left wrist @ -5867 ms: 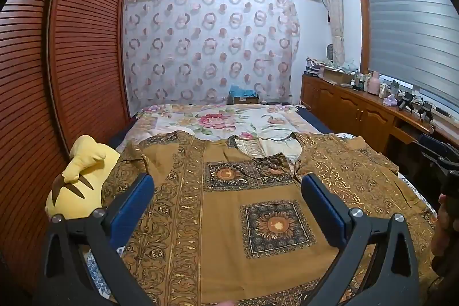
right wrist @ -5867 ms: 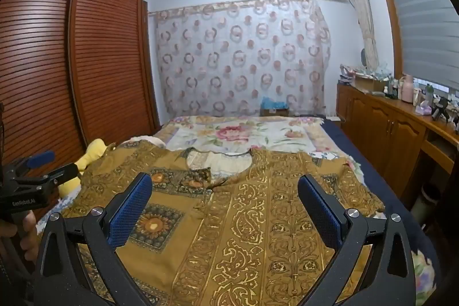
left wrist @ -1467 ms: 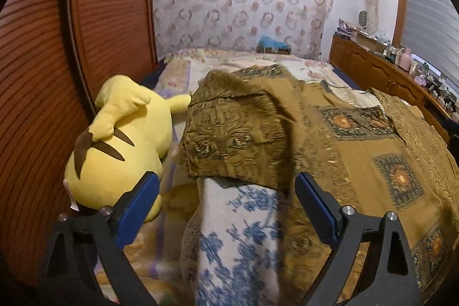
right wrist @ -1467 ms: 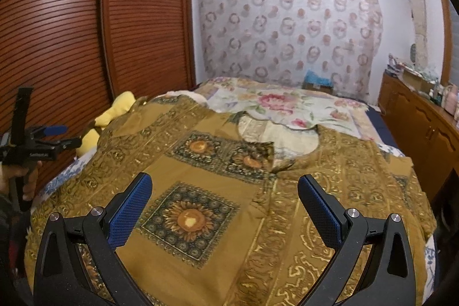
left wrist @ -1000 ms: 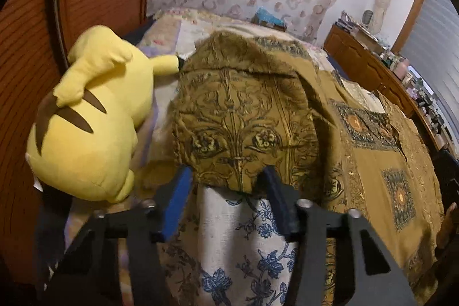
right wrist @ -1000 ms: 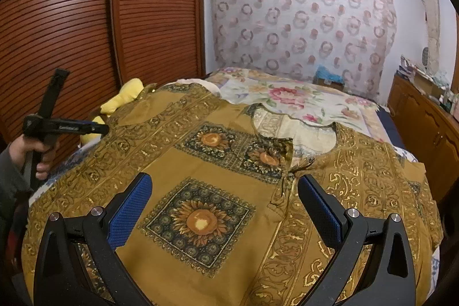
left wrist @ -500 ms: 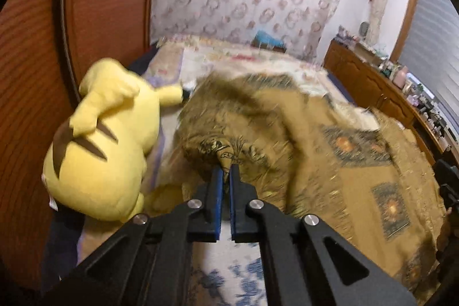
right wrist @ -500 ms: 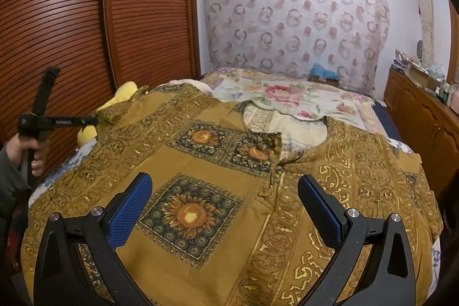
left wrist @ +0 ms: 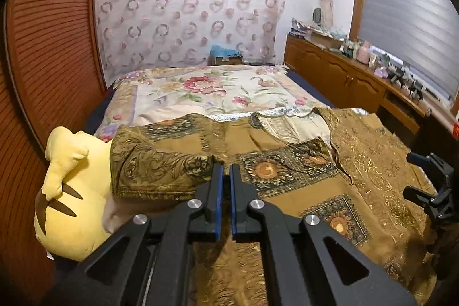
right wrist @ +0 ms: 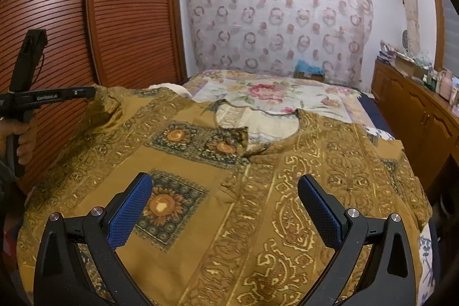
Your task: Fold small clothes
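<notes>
Bedside, left gripper [left wrist: 225,171] clamping lifted sleeve [left wrist: 160,171]

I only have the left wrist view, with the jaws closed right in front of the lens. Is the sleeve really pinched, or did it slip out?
Observer: In the right wrist view the left gripper has the sleeve pinched at its tip, raised above the rest of the shirt.
Operator: And the right gripper? I only see its edge.
Observer: The right gripper is open and holds nothing, above the shirt's front.
Operator: Is the other sleeve flat?
Observer: The far sleeve lies spread out flat toward the bed's edge by the cabinets.
</notes>
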Tool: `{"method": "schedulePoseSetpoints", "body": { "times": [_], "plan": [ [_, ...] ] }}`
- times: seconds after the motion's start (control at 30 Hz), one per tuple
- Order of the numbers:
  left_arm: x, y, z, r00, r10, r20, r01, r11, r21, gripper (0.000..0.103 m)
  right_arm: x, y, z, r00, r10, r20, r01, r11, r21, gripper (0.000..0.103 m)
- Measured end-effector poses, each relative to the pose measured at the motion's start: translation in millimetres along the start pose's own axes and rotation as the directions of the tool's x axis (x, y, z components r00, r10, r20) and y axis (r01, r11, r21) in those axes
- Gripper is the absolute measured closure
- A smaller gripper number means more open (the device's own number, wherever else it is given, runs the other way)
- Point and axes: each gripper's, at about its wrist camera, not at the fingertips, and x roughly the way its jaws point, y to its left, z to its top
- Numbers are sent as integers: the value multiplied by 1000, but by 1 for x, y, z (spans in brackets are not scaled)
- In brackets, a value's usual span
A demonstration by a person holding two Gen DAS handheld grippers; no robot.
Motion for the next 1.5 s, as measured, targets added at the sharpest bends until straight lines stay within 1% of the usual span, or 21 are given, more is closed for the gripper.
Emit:
{"method": "schedulePoseSetpoints", "body": {
  "times": [0.07, 0.13, 0.2, 0.27, 0.33, 0.4, 0.43, 0.5, 0.53, 0.57, 0.6, 0.7, 0.83, 0.9, 0.97, 1.1, 1.13, 1.23, 1.33, 1.43, 1.5],
  "plan": [
    [-1, -7, -3, 1000, -7, 1, 7, 1000, 13, 97, -1, -4, -1, 1000, -2, -4, 2, 1000, 8, 0],
    [-6, -9, -5, 1000, -29, 3, 29, 1000, 0, 95, -2, -6, -2, 1000, -4, -6, 4, 1000, 9, 0],
    [-13, -11, -6, 999, -43, 11, 43, 999, -3, 89, -2, -6, -1, 1000, -7, -7, 7, 1000, 5, 0],
    [-23, -13, -6, 999, -42, 28, 42, 999, 7, 80, -2, -5, 0, 1000, -4, -7, 4, 1000, 2, 0],
    [-34, -14, -5, 998, -38, 45, 37, 999, 19, 76, -1, -4, 2, 1000, 1, -7, -1, 1000, -1, 0],
    [-43, -14, -6, 998, -30, 58, 29, 999, 22, 71, 2, -1, 5, 1000, 15, -10, -15, 1000, -8, 0],
    [-48, -12, -7, 997, -28, 66, 26, 999, 20, 66, 4, 2, 6, 1000, 23, -12, -23, 1000, -13, 0],
    [-57, -5, -10, 996, -23, 81, 22, 1000, 8, 62, 8, 10, 11, 999, 47, -15, -48, 998, -36, 0],
    [-62, 0, -12, 996, -18, 92, 19, 1000, -4, 58, 11, 16, 14, 998, 66, -14, -67, 996, -53, 1],
    [-67, 6, -15, 995, -13, 103, 15, 1000, -16, 52, 13, 21, 17, 997, 78, -15, -79, 995, -65, 2],
    [-69, 8, -16, 994, -8, 111, 11, 1000, -25, 49, 16, 28, 22, 995, 95, -18, -96, 992, -81, 2],
    [-78, 25, -24, 992, 16, 126, -9, 998, -54, 49, 30, 53, 35, 987, 160, -32, -162, 978, -132, 6],
    [-89, 51, -35, 990, 66, 129, -55, 995, -83, 48, 55, 87, 53, 967, 247, -65, -255, 947, -197, 20],
    [-91, 62, -39, 988, 91, 126, -79, 992, -98, 48, 72, 107, 63, 953, 289, -94, -303, 927, -220, 25],
    [-92, 73, -43, 987, 107, 122, -92, 988, -122, 47, 87, 123, 72, 933, 339, -123, -359, 905, -229, 30],
    [-89, 90, -47, 983, 147, 109, -131, 981, -145, 47, 120, 158, 83, 899, 404, -172, -437, 862, -257, 33],
    [-88, 95, -48, 981, 158, 108, -141, 978, -152, 47, 131, 168, 85, 889, 418, -189, -456, 851, -260, 35],
    [-83, 106, -50, 982, 165, 96, -146, 973, -181, 46, 156, 186, 89, 868, 444, -223, -492, 832, -257, 40],
    [-81, 116, -52, 979, 184, 84, -165, 967, -197, 46, 177, 203, 95, 846, 471, -250, -528, 807, -266, 41],
    [-76, 124, -51, 978, 199, 68, -181, 961, -210, 46, 189, 215, 100, 837, 473, -276, -541, 790, -288, 41],
    [-74, 127, -50, 977, 200, 66, -182, 960, -215, 46, 200, 224, 99, 839, 449, -306, -535, 783, -317, 41]
  ]
}}
